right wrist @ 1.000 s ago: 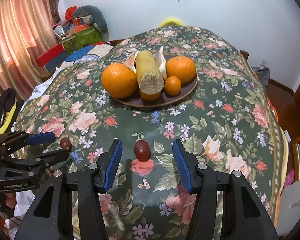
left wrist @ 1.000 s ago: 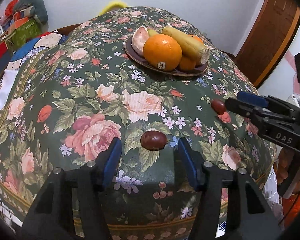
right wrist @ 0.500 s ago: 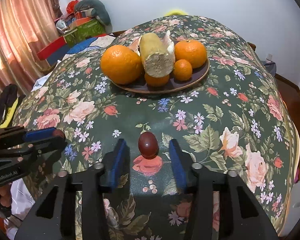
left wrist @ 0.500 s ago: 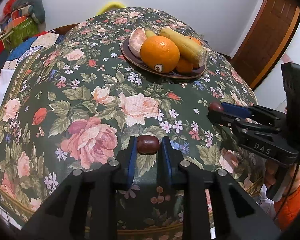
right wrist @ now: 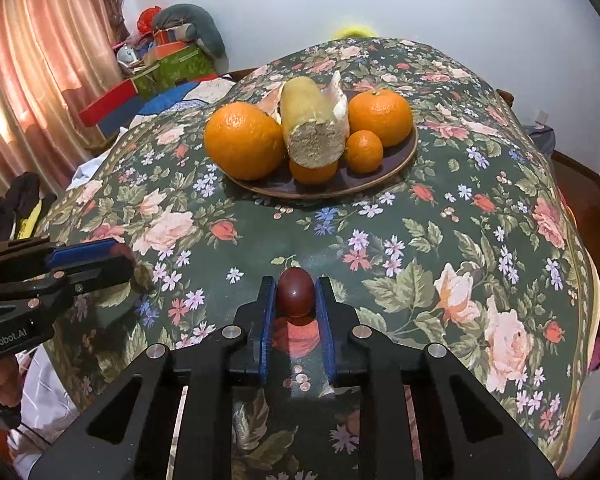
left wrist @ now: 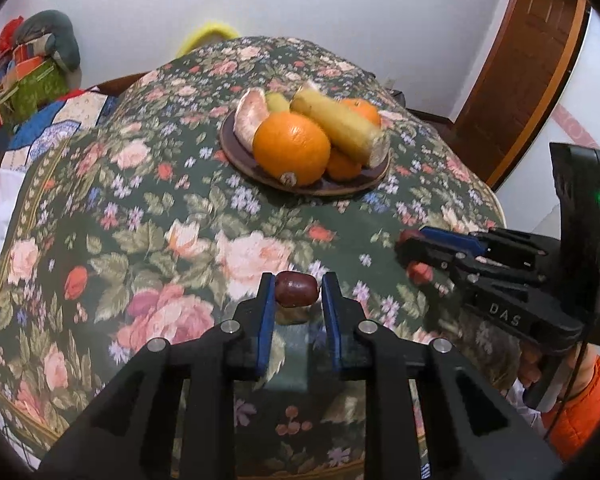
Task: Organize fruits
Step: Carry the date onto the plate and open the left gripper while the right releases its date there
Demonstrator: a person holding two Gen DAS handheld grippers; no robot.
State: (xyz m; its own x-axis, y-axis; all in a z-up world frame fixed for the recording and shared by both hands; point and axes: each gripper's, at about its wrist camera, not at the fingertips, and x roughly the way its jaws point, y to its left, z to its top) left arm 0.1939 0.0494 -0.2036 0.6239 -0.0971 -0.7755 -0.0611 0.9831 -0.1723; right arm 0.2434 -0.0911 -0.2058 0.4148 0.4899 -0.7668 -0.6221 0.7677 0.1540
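Only the left wrist view shows the wooden door [left wrist: 532, 80]; only the right shows the curtain [right wrist: 40, 80]. The left gripper [left wrist: 296, 292] pinches a dark red date [left wrist: 296, 289] just above the floral tablecloth [left wrist: 140, 208]. The right gripper [right wrist: 295, 294] clamps another glossy date [right wrist: 295, 291]. Beyond, the brown plate [right wrist: 380, 176] holds oranges and corn.

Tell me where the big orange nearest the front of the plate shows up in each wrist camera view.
Left wrist view: the big orange sits above centre, at the plate's near edge, left of the corn cob.
Right wrist view: the same orange is upper left of centre, on the plate's left side.
Shared landmark: the corn cob beside it.
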